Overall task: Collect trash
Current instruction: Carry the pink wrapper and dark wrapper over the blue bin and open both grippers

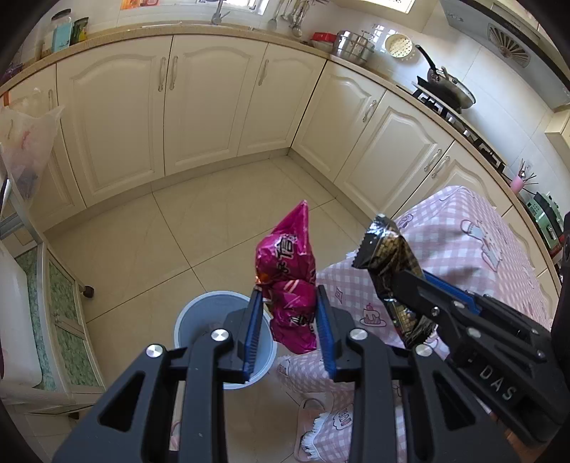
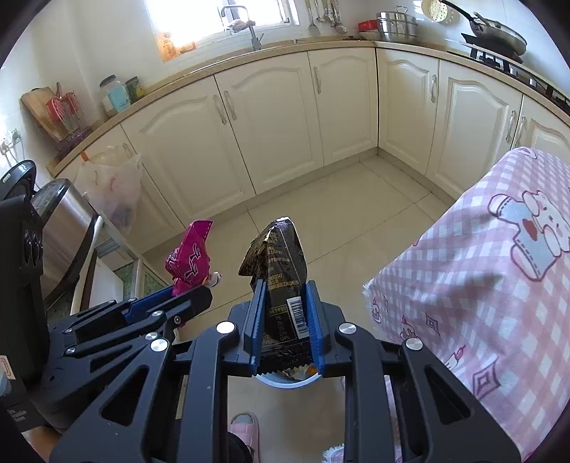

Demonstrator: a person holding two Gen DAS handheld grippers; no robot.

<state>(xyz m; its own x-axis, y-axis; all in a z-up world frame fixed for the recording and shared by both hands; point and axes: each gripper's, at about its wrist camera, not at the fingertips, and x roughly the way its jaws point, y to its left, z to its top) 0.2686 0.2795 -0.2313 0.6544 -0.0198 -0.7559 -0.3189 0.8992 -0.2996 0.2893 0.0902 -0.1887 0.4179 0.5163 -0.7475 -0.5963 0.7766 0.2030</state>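
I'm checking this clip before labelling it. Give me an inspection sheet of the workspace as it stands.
Surface: pale tiled floor; table under a pink checked cloth at the right.
Job's things: magenta snack wrapper and black snack wrapper, both held in the air; grey bin on the floor below the left gripper.
Clutter: plastic bag hanging on a cabinet; pink slipper on the floor.
Grippers: left gripper clamped on the magenta wrapper; right gripper clamped on the black wrapper.
Cables: nothing seen.
Surroundings: cream cabinets, sink tap, steel pot, pan on the hob.
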